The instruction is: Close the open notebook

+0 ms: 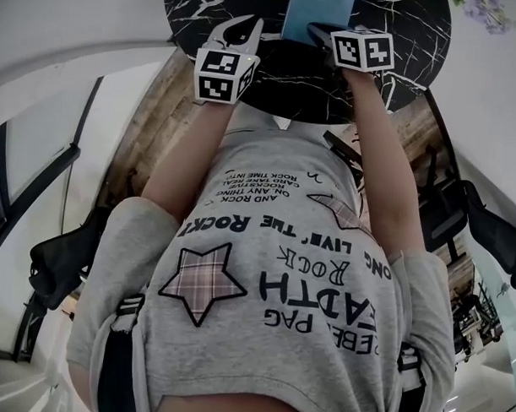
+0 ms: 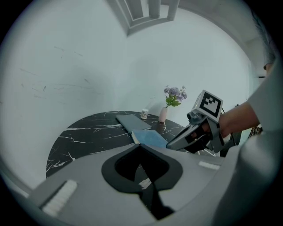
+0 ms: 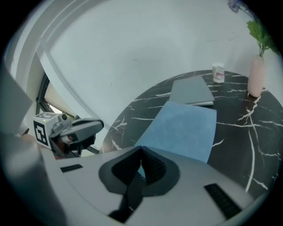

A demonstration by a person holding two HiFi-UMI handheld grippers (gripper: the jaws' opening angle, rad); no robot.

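The notebook shows a blue cover lying on the round black marble table. A pale page edge shows along its left side in the left gripper view. A flat grey slab of similar size lies against its far edge. My right gripper is shut, its tips at the near corner of the blue cover; I cannot tell if they touch it. My left gripper is shut and holds nothing, hovering left of the notebook over the table's near edge.
A pink vase with purple flowers and a small white jar stand at the table's far side. White walls close in behind the table. Dark chairs stand behind the person.
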